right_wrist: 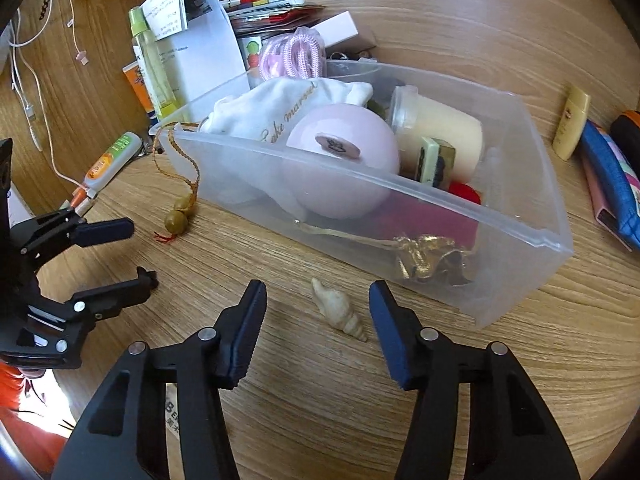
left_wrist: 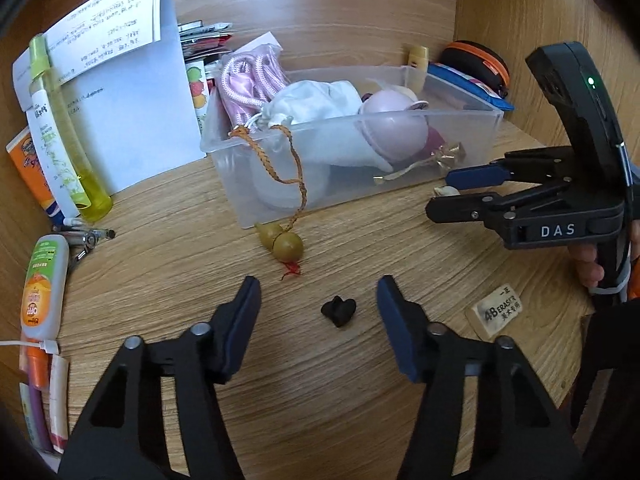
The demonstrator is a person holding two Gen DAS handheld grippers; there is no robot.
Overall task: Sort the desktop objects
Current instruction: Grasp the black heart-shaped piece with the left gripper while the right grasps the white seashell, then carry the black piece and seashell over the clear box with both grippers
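A small black lump [left_wrist: 339, 311] lies on the wooden desk between the fingers of my left gripper [left_wrist: 318, 292], which is open; neither blue pad touches it. In the right wrist view a cream spiral shell [right_wrist: 340, 312] lies between the fingers of my right gripper [right_wrist: 318, 292], also open and clear of it, just in front of the clear plastic bin [right_wrist: 520, 272]. The bin [left_wrist: 496, 114] holds a white pouch, a pink ball and other small items. Each gripper shows in the other's view: the right gripper [left_wrist: 440, 194] at the right, the left gripper [right_wrist: 140, 252] at the left.
A gourd charm [left_wrist: 286, 244] on a braided cord hangs from the bin onto the desk. A white eraser [left_wrist: 498, 310] lies at the right. Bottles and tubes [left_wrist: 60, 128] and folded paper [left_wrist: 132, 92] stand at the left. A yellow tube [right_wrist: 572, 126] and blue pouch [right_wrist: 608, 172] lie beyond the bin.
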